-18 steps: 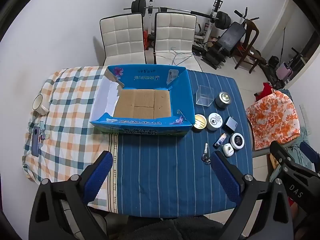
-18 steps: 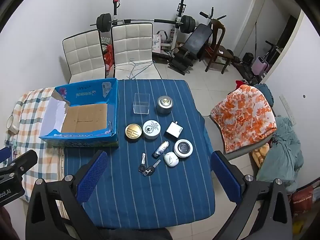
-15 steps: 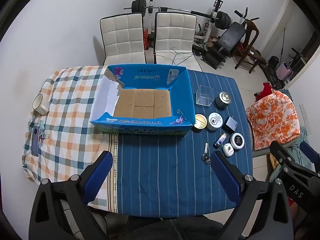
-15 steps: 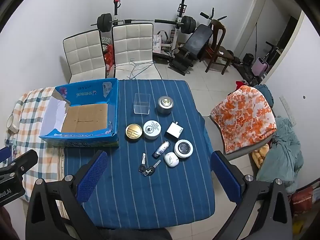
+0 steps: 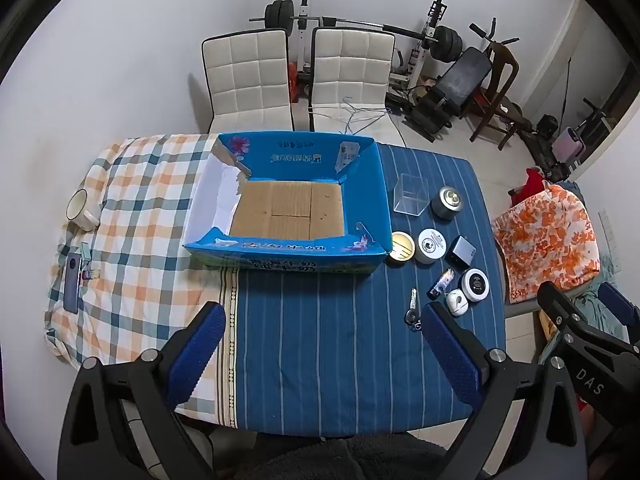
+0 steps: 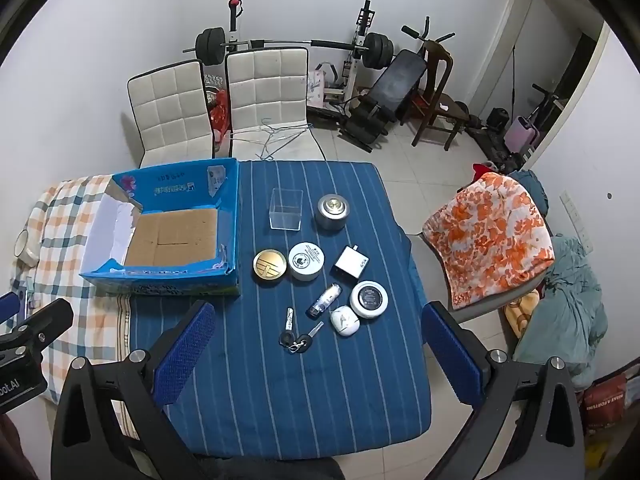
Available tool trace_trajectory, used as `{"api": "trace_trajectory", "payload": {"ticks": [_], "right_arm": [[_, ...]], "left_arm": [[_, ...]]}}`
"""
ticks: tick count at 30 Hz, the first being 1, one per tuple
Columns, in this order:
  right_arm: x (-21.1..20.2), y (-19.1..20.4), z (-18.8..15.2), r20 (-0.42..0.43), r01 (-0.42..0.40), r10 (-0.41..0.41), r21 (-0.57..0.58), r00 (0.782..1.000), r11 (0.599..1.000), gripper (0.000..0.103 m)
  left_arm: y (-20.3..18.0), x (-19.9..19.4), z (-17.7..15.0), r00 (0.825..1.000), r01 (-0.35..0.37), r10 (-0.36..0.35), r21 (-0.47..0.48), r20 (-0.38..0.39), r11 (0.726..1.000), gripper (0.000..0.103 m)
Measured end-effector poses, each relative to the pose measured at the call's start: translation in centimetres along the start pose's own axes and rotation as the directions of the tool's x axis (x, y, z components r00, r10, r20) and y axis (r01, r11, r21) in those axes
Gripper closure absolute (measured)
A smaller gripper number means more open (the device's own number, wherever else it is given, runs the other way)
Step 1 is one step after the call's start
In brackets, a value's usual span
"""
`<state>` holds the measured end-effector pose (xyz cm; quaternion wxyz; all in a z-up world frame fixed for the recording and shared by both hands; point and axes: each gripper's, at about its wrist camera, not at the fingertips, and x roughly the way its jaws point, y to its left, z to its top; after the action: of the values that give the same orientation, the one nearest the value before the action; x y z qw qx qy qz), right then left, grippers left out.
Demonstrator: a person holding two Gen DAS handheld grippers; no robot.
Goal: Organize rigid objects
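Left wrist view cuts off the phone's (image 5: 73, 282) detail at the far left; a mug (image 5: 80, 209) lies beside it on the checked cloth. The left gripper (image 5: 320, 346) hangs released above the table. The blue box (image 5: 370, 184) carries print too warped to read. Right of it lie a gold tin (image 6: 270, 264), white tin (image 6: 306, 260), charger (image 6: 352, 261) marked "65W", and keys (image 6: 296, 340). The right gripper (image 6: 316, 346) is released too.
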<state>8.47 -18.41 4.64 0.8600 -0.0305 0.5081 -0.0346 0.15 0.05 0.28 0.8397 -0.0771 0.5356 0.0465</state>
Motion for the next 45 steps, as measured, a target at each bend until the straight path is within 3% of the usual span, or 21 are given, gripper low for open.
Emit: {"api": "trace_trajectory", "payload": {"ticks": [30, 45], "right_arm": [[-1.6, -0.7, 0.5, 0.03, -0.012, 0.011, 0.012, 0.999, 1.0, 0.0], [-3.2, 0.5, 1.4, 0.072, -0.025, 0.025, 0.005, 0.997, 1.0, 0.0]], "left_arm": [[0.0, -0.5, 0.2, 1.0, -0.011, 0.011, 0.003, 0.013, 1.0, 0.003], [0.9, -2.2, 1.1, 0.997, -0.033, 0.032, 0.008, 0.076, 0.999, 0.003]]}}
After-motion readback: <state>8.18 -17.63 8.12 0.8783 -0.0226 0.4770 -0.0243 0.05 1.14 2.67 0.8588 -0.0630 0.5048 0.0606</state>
